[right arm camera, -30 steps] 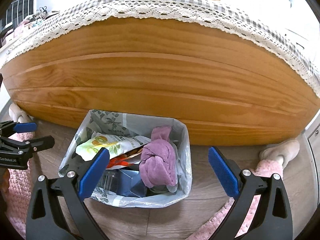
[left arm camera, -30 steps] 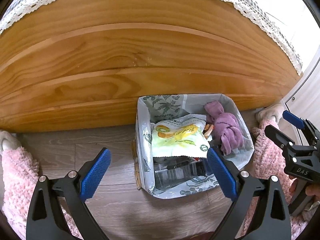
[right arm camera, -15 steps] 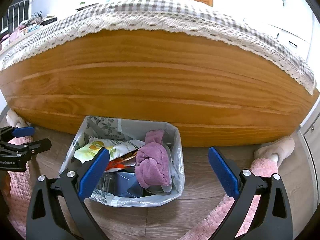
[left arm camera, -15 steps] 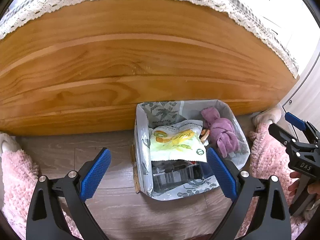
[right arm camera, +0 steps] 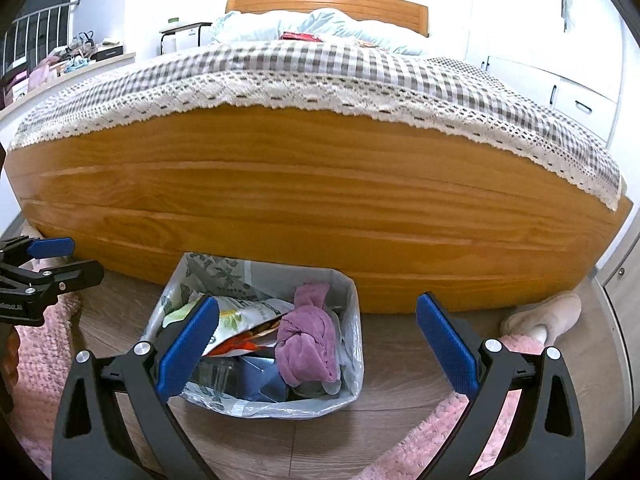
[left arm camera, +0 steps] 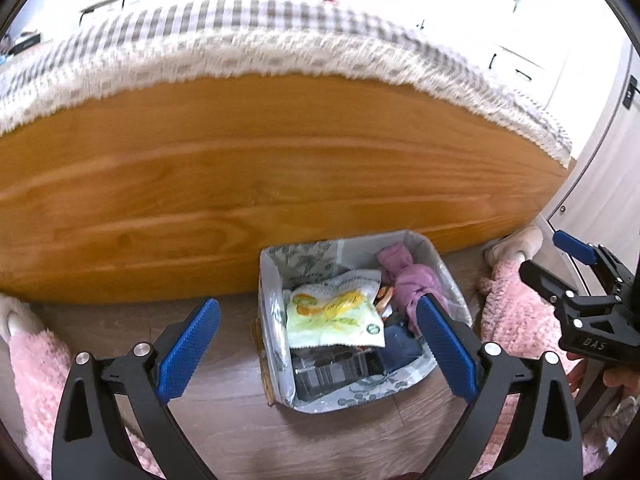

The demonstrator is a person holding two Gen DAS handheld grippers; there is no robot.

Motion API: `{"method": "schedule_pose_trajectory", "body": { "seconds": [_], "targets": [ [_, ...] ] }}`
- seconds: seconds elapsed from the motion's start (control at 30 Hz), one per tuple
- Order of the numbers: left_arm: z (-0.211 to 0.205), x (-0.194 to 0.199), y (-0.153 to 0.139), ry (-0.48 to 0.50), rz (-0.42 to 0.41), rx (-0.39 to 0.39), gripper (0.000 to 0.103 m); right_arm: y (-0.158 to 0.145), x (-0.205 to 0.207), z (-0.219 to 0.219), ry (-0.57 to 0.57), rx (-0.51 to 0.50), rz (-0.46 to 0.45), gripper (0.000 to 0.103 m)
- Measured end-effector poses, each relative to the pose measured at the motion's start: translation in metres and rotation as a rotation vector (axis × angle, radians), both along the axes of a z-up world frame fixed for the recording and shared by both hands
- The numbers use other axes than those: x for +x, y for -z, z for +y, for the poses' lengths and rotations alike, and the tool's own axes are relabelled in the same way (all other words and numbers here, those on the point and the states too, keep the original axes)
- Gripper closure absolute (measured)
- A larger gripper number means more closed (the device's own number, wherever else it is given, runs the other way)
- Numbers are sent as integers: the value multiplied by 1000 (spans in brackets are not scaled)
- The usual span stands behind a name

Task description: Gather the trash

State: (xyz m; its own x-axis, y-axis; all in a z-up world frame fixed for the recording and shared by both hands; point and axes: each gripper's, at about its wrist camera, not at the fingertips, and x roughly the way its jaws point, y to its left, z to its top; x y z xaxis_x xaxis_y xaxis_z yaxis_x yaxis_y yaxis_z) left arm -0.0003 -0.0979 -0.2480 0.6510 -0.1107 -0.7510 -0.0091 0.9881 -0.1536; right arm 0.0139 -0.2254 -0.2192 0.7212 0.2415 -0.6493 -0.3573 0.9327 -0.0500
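Grippers spread and empty (left (left arm camera: 316, 336), right (right arm camera: 316, 340)), red packet (right arm camera: 300, 37) only in right view

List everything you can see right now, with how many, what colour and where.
Trash bin: one, clear floral liner, on floor by footboard.
Snack bag: one, white-green-yellow, in bin.
Cloth bundle: one, purple, in bin.
Bed footboard: one, orange wood, behind bin.
Bedspread: one, grey-white check, lace edge, on bed.
Rugs: pink, fluffy, both sides of bin.
Slipper: one, beige, right of bin.
Left tool: blue pads, open, empty.
Right tool: blue pads, open, empty.
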Motion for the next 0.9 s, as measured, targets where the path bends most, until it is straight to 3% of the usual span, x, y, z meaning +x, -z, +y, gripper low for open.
{"method": "schedule_pose_trajectory", "body": {
  "seconds": [0.43, 0.9],
  "targets": [
    [1, 1, -69, 35, -117, -69, 8, -39, 5, -6, 25, 93, -45, 8],
    [-10, -11, -110, 104, -197, -62, 8, -91, 3, -6, 5, 186, -139, 8]
  ]
}}
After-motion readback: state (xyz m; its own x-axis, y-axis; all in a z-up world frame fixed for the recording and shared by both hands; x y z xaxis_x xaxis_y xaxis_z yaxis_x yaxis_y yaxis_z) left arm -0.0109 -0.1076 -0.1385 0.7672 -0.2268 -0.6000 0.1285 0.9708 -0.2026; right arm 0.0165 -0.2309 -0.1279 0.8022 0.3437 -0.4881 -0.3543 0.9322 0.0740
